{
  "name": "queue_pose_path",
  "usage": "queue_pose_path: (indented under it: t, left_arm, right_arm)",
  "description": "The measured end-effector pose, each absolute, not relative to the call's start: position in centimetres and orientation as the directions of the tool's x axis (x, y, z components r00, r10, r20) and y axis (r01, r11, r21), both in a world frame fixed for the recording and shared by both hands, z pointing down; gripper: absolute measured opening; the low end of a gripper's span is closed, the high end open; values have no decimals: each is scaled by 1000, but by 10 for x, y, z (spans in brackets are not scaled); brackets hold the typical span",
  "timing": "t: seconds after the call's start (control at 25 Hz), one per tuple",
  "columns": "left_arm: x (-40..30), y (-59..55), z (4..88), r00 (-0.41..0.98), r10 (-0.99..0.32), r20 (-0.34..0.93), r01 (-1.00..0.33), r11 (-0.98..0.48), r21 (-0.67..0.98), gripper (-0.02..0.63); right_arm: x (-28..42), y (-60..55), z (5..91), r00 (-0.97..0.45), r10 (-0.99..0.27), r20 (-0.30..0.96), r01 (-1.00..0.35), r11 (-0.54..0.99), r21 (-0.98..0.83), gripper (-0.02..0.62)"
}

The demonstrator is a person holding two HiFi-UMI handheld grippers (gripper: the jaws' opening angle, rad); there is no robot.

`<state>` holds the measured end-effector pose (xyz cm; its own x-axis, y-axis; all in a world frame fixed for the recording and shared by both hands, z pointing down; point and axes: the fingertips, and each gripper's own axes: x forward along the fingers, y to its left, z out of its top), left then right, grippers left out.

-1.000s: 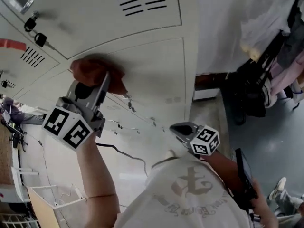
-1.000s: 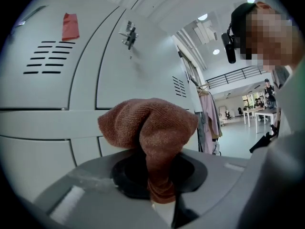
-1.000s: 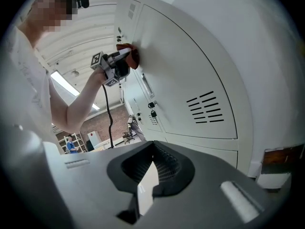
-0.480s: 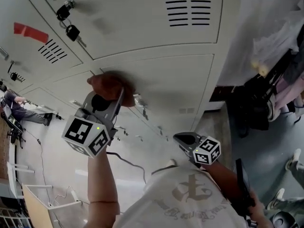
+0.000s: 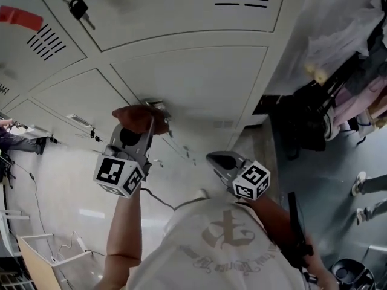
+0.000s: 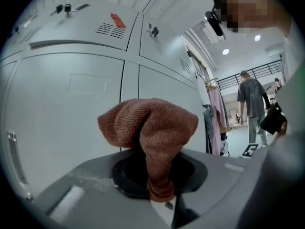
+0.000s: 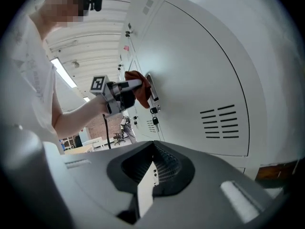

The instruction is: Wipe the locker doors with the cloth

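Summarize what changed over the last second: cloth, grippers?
The left gripper carried the cloth down the locker door, away from its top seam, to the handle. Unchanged: the left jaws are clamped on the cloth, and the right gripper is shut, empty and idle off the door.

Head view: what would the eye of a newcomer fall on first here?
The rust-brown cloth stands out first, bunched and pinched in the left gripper, held up at a pale grey locker door beside its metal latch. The right gripper hangs lower at the right, shut and empty. A red strip marks a door at the upper left.
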<state>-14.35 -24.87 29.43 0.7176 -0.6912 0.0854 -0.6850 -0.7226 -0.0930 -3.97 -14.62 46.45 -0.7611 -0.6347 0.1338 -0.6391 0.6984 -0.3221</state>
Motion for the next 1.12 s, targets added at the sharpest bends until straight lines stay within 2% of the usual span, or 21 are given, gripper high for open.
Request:
queue_pose_path:
  t: [0.28,0.6,0.76,1.12]
  left_arm:
    - [-137,-189,365,740,-671,49,-672,-740,9,81]
    - [-118,-153,445,813,-547,200,-549,-834,-53,81]
    - [-123,-153,456,822,-533,203,-543,-839,-3,82]
    - [-146,-161,459,829,-521,203,-532,-847,-3,83]
  right_arm:
    - [-29,-141,445,-721,-686,94,-687,691,-223,8]
    - [-37,-137,446,-705,-701,105,-704,673,-228,8]
    - [-45,-136,449,-698,-706,117,-710,663,-236,8]
    - [-64,-132,456,-680,-720,140,-730,646,-224,8]
